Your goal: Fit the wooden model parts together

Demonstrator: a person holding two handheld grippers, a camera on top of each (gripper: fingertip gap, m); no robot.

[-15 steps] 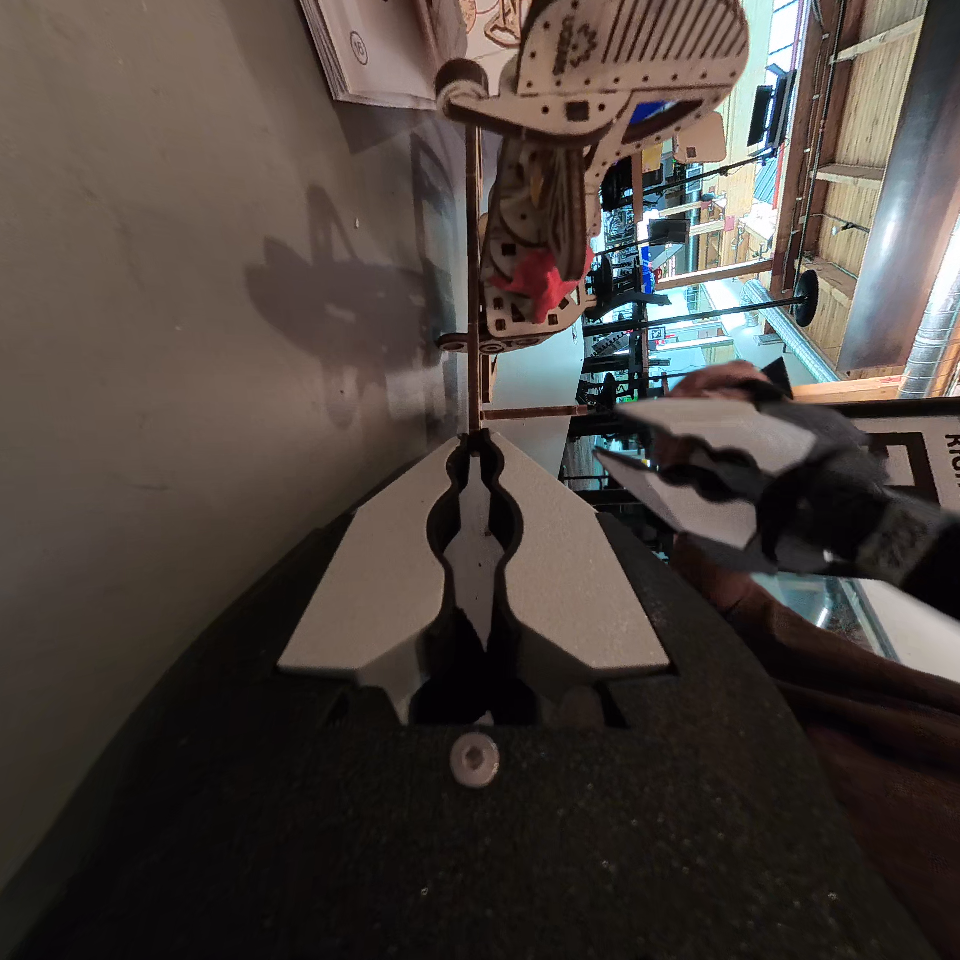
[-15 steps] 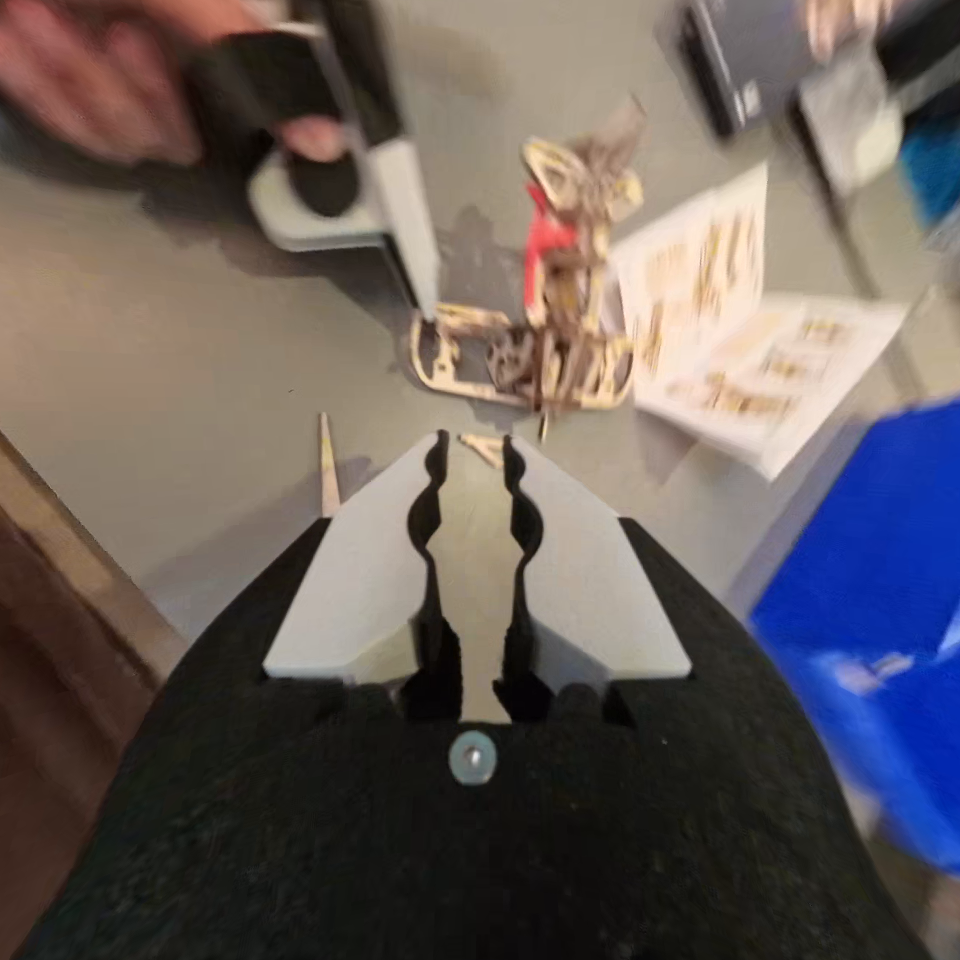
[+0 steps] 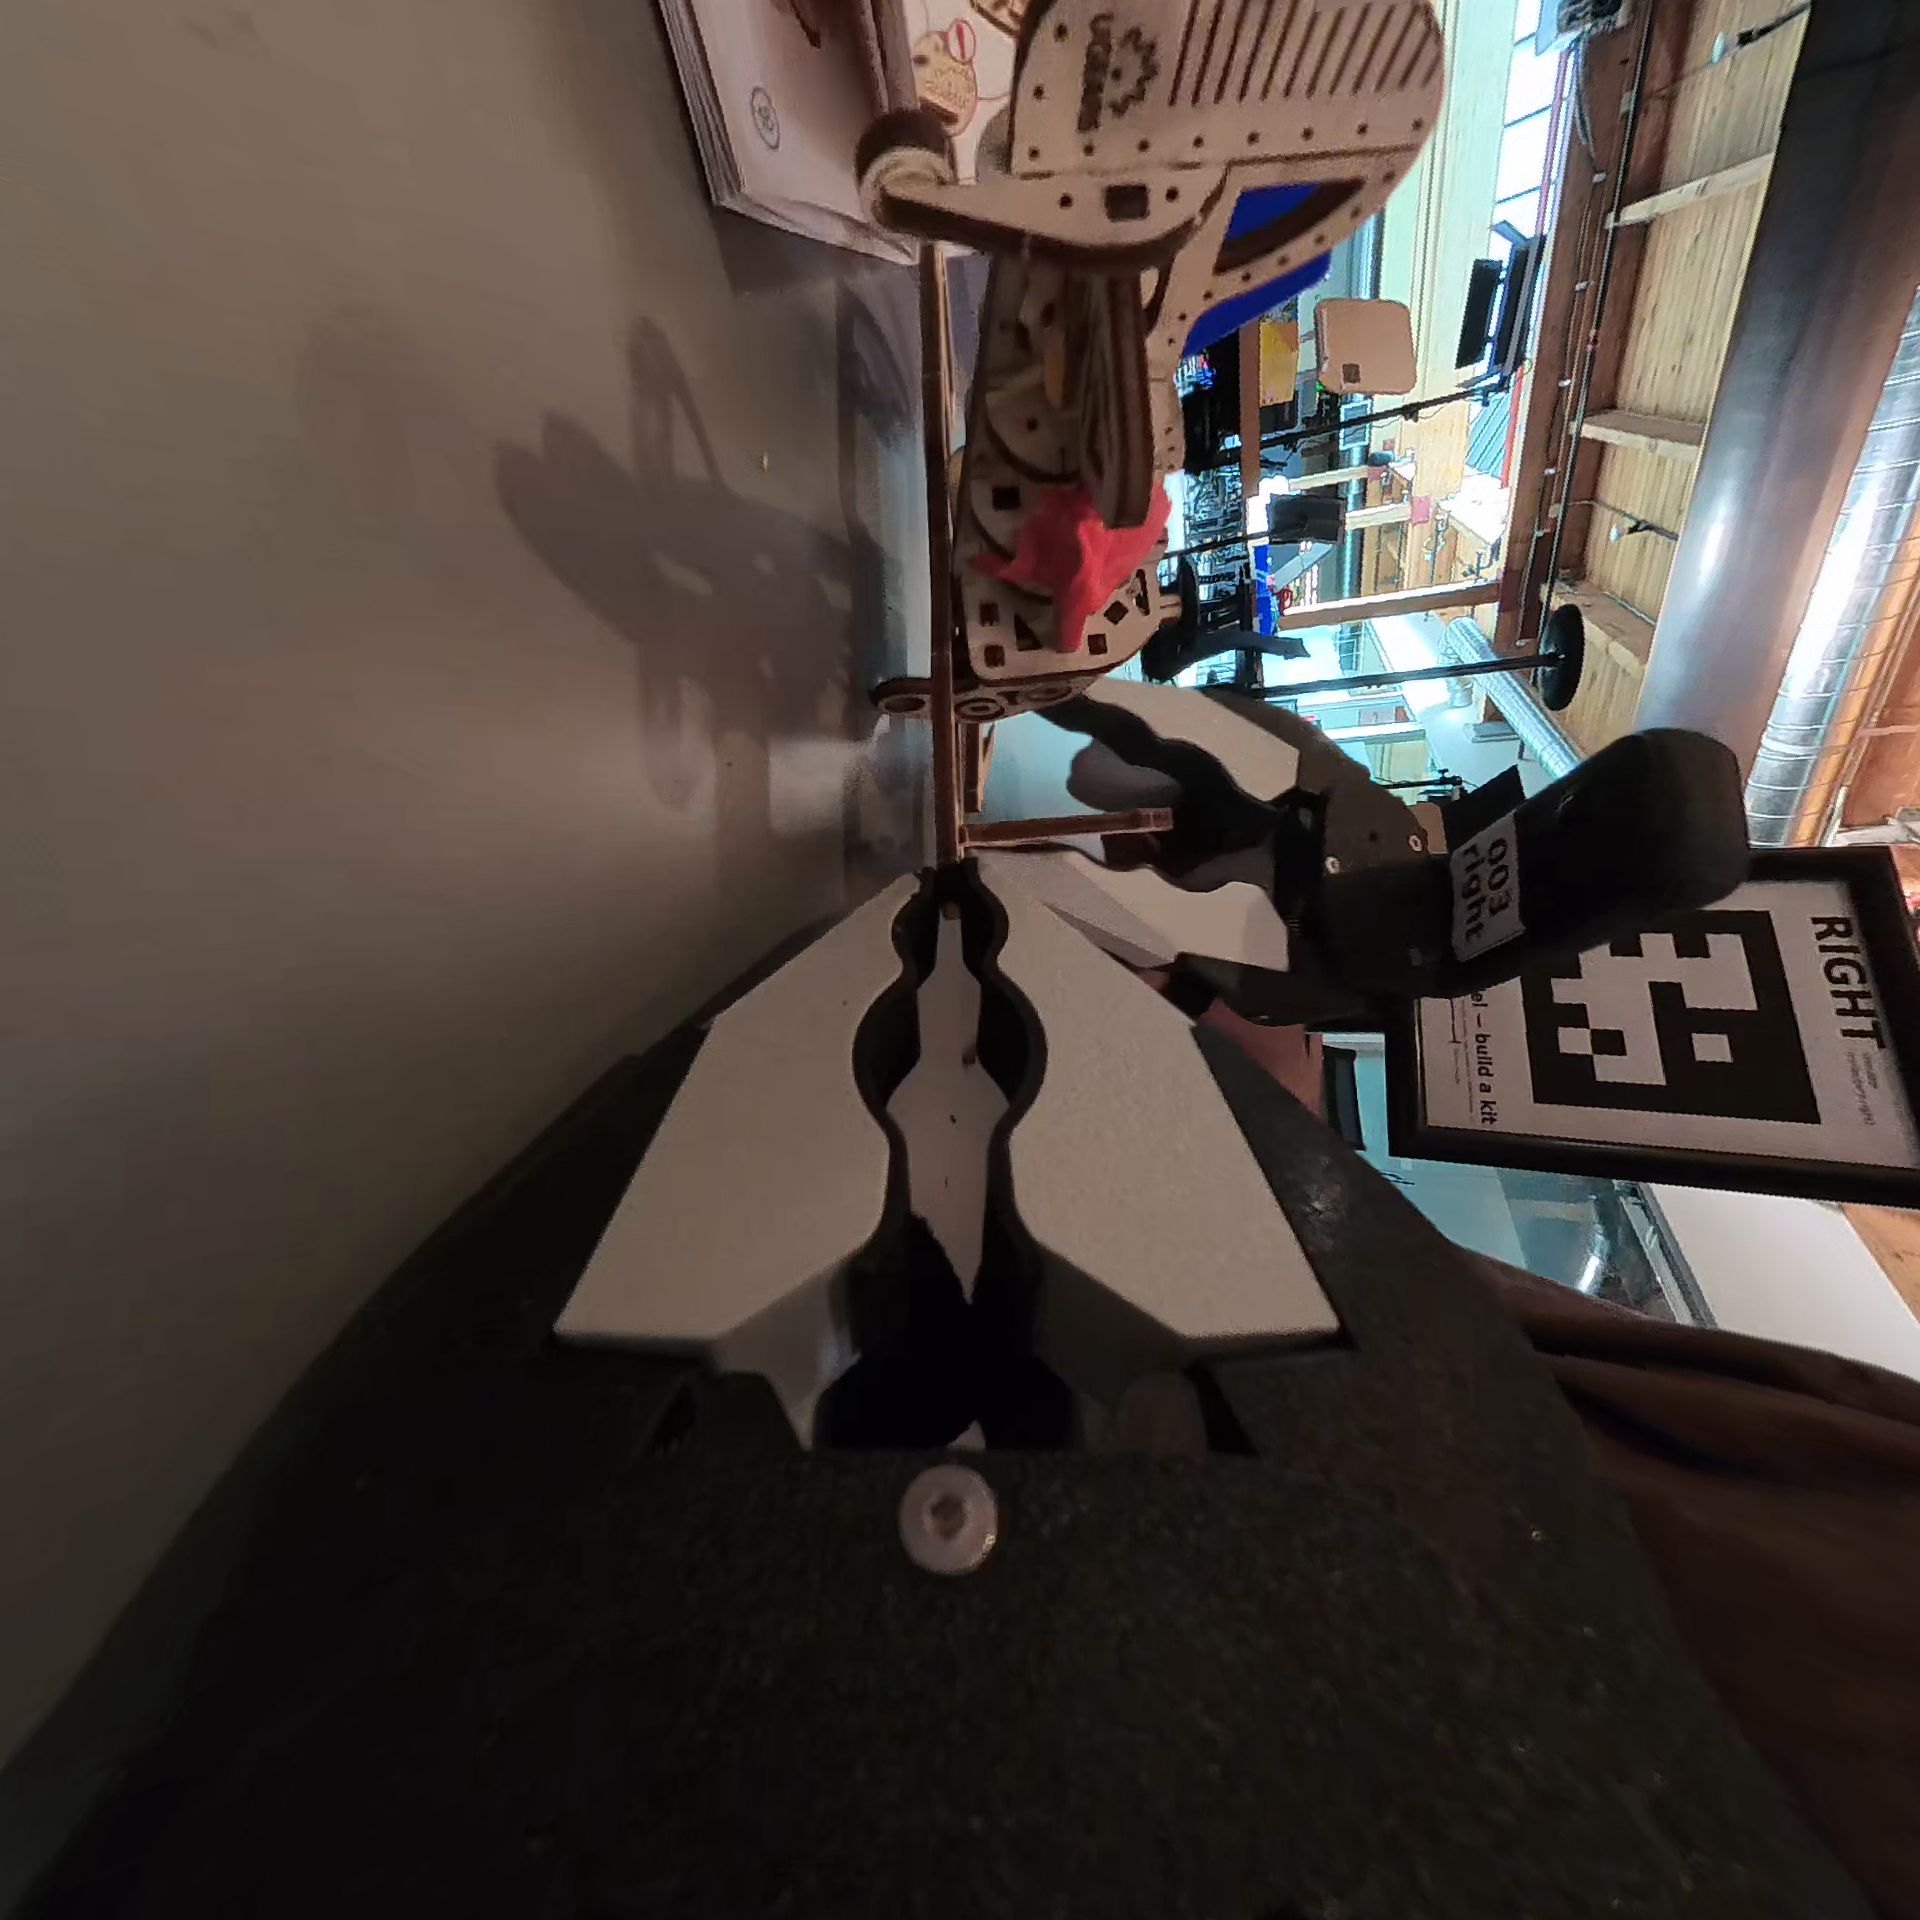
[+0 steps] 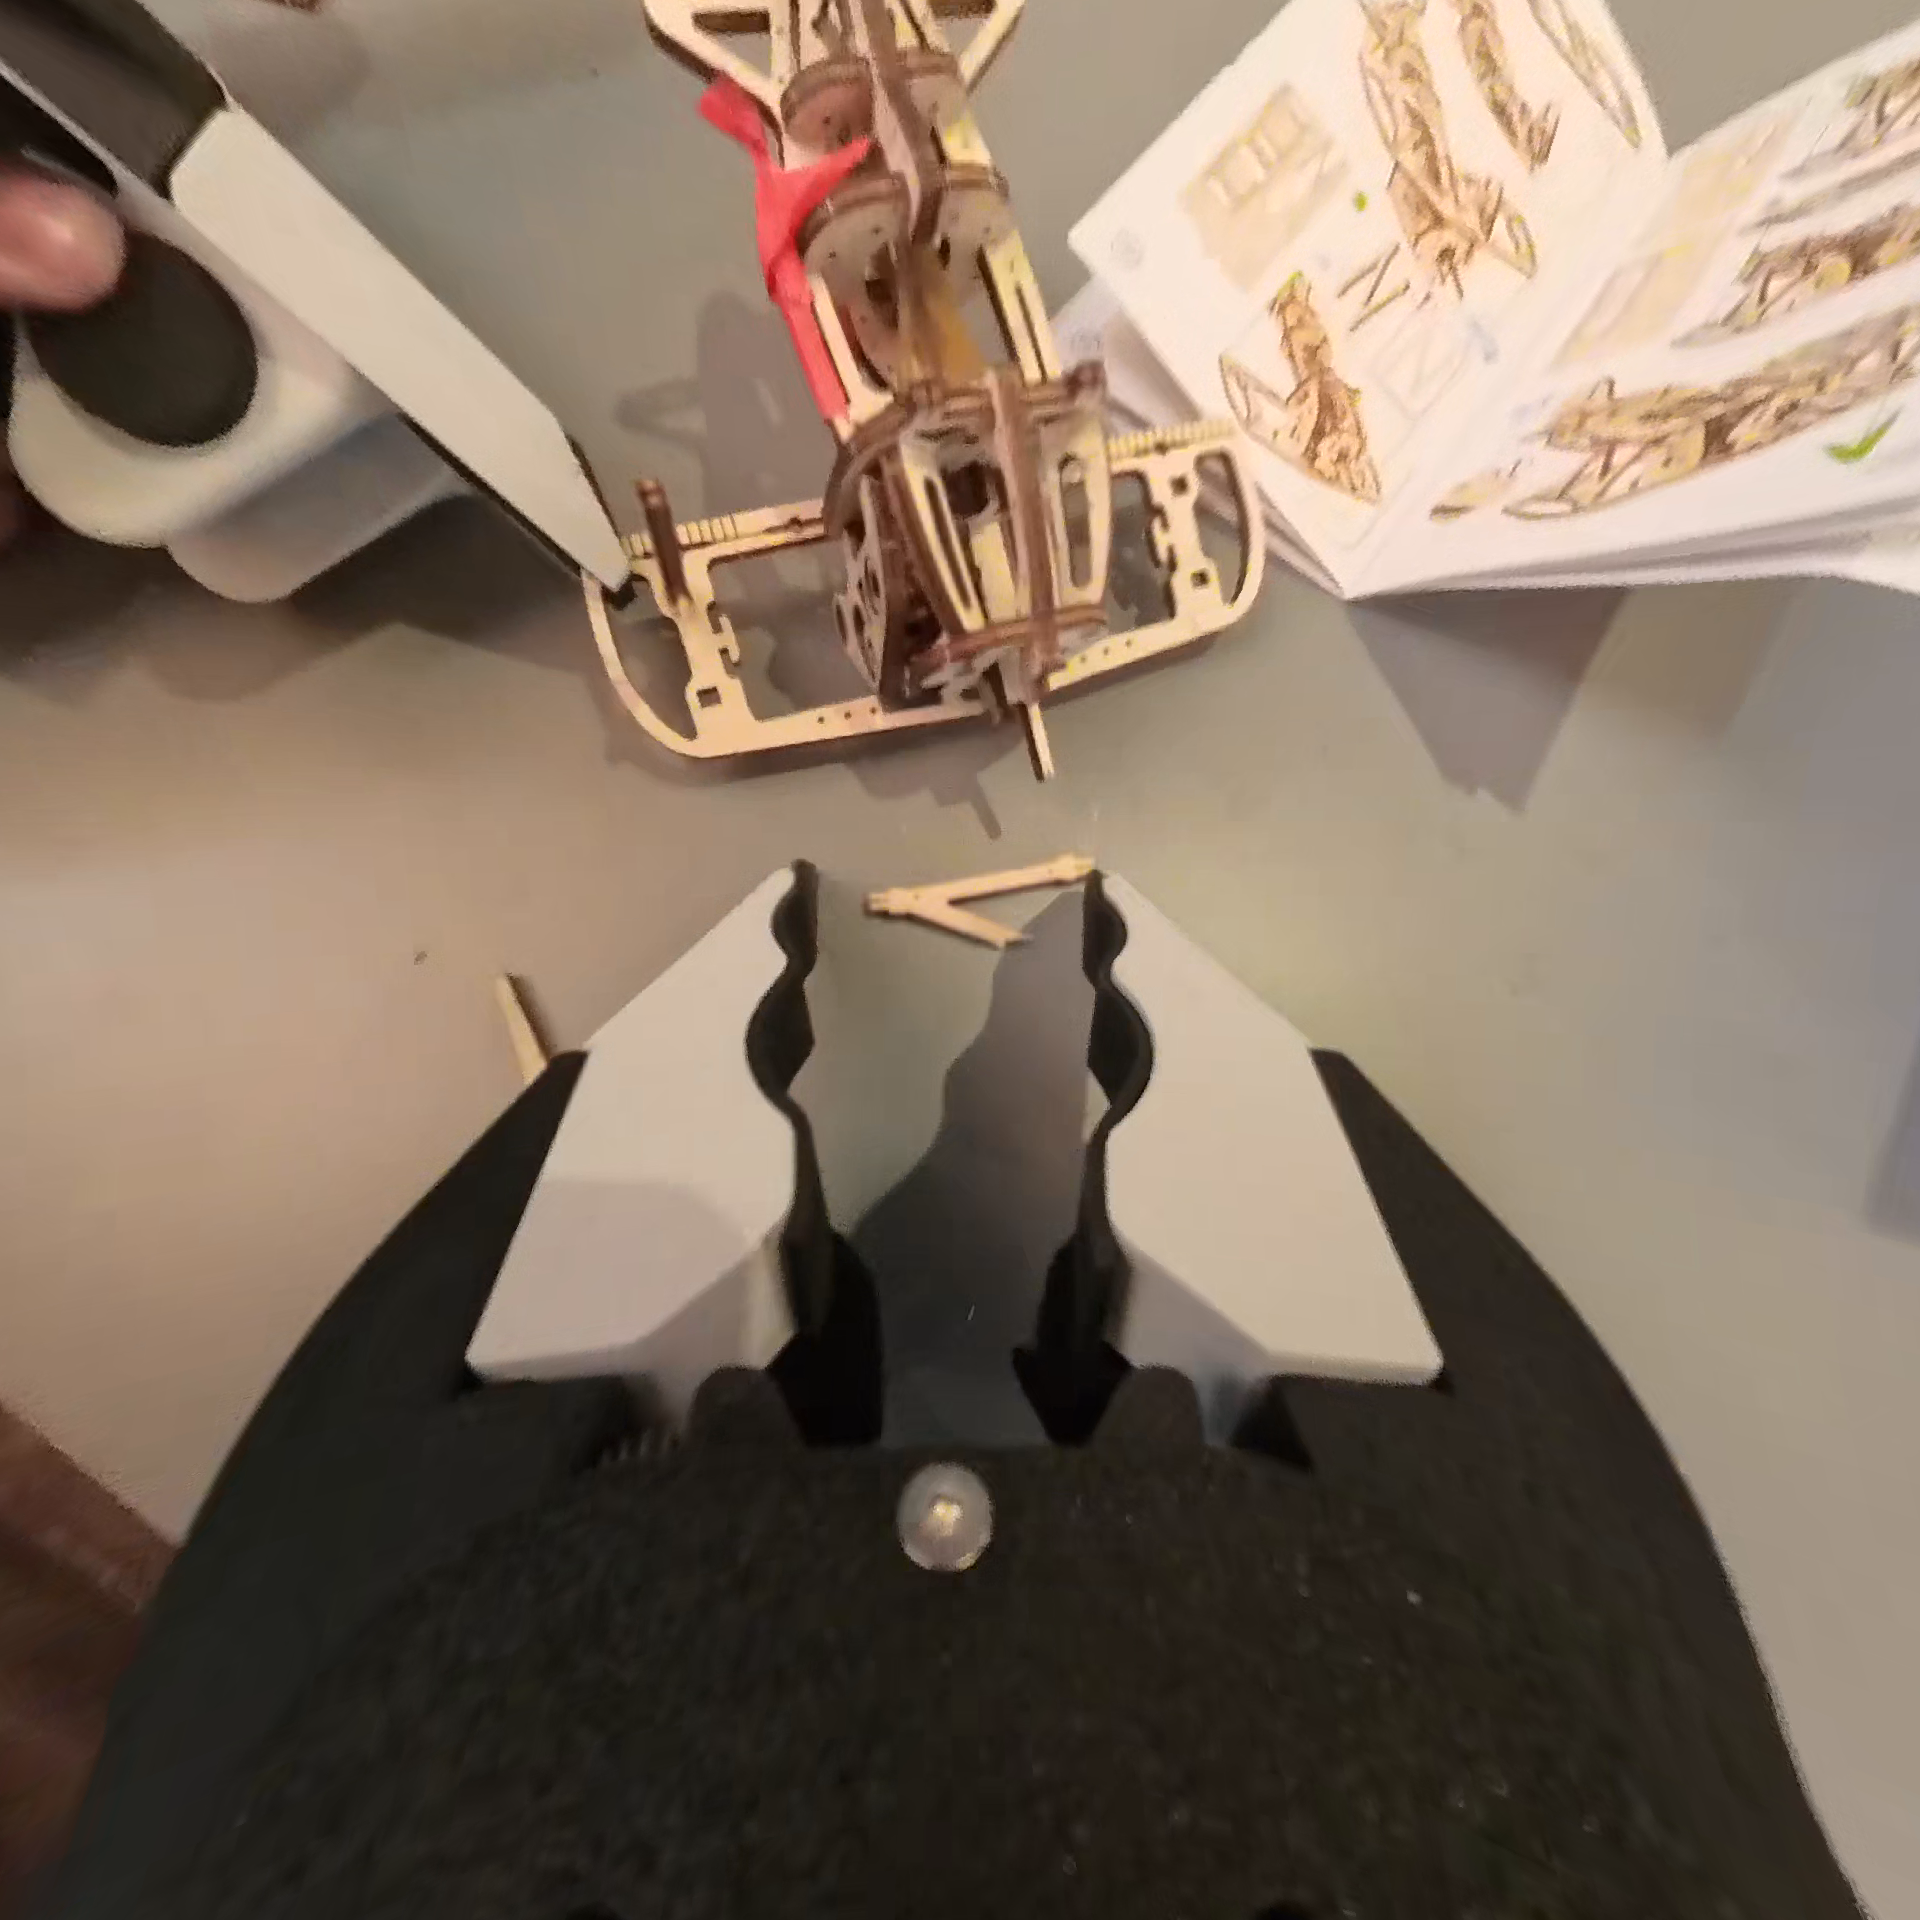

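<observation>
The left gripper (image 3: pixel 951 904) has its jaws clenched on the thin edge of the wooden model's flat wing frame (image 4: pixel 717 665), and in the right wrist view its tip bites that frame's corner at ten o'clock of the model. The wooden model (image 4: pixel 935 499), a plane with a red scrap (image 4: pixel 790 229) on its body, sits on the grey table (image 4: pixel 312 831) at twelve o'clock of the right gripper (image 4: pixel 945 904). That gripper hovers with jaws released and nothing between them. Just past its tips lies a small V-shaped wooden piece (image 4: pixel 966 896); a thin wooden stick (image 4: pixel 520 1023) lies at its nine o'clock. An open instruction booklet (image 4: pixel 1558 312) rests at two o'clock.
</observation>
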